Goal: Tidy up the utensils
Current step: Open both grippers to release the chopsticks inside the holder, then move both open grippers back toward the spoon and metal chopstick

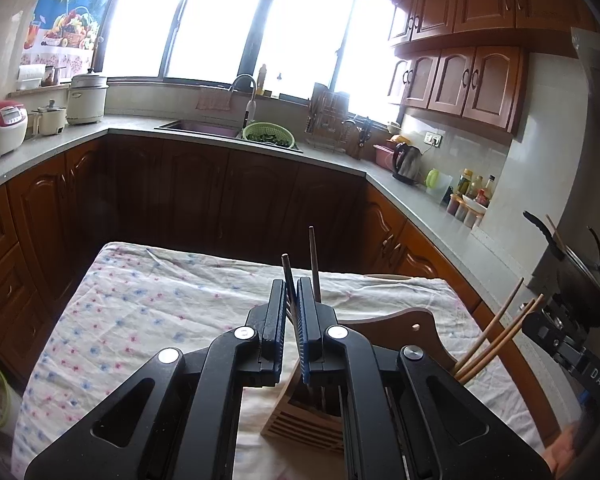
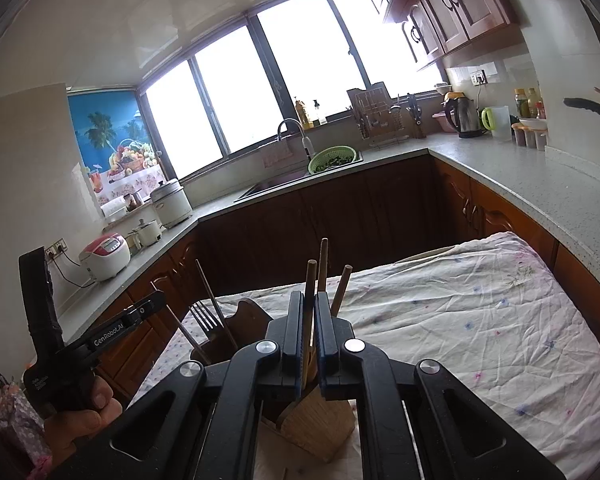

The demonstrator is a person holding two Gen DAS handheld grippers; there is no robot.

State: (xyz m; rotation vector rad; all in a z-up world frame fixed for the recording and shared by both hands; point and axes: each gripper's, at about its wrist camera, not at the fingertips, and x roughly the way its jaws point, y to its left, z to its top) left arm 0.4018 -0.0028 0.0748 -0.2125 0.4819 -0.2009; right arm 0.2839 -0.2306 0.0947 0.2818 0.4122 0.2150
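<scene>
The left hand-held gripper (image 1: 291, 286) grips a dark chopstick (image 1: 287, 270) and reads "GenRobot.AI". The right hand-held gripper (image 2: 309, 300) pinches a wooden chopstick (image 2: 310, 280) above the wooden holder (image 2: 316, 428).

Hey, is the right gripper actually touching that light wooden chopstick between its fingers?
Touching. In the right wrist view, the right gripper has both pads closed against the light wooden chopstick, with no gap visible on either side.

Two close wrist views over shared wooden holder (image 1: 300, 420), windowward.
</scene>
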